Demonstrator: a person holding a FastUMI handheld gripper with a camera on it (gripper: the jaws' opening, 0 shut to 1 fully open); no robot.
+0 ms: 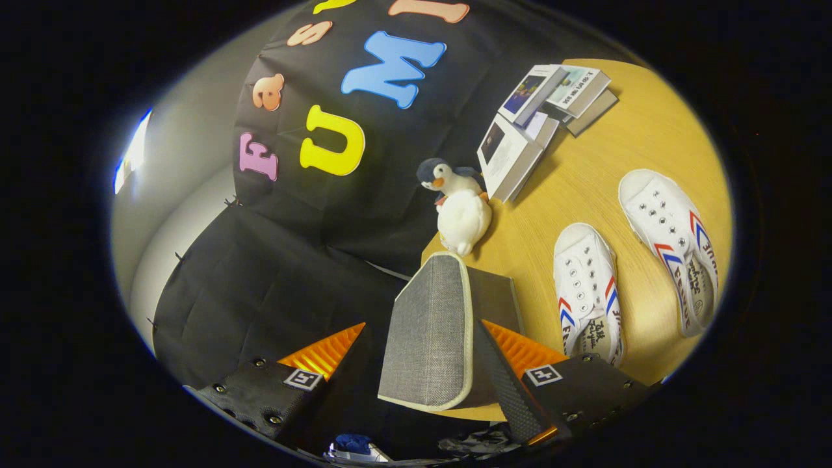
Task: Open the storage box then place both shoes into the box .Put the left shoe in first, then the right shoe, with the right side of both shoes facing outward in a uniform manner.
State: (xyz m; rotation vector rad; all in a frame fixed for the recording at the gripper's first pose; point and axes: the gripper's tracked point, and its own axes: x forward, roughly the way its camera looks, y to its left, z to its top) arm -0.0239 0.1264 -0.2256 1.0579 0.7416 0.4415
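A: What are the fingers doing?

B: The gripper [416,370] sits at the bottom of the frame with its fingers spread wide, holding nothing. The grey box [432,331] stands between them at lower centre, on the near edge of the desk [624,130]; its lid [429,325] looks raised on end, though I can't tell how far it has swung.

A: So how to finish opening it well?

B: I'd judge: push the lid fully back, so it can't drop, keeping clear of the toy penguin [458,205] just beyond.

A: And the shoes?

B: Right of the box, side by side: one shoe [588,292] near, the other shoe [673,247] further right. Books [543,123] lie at upper right.
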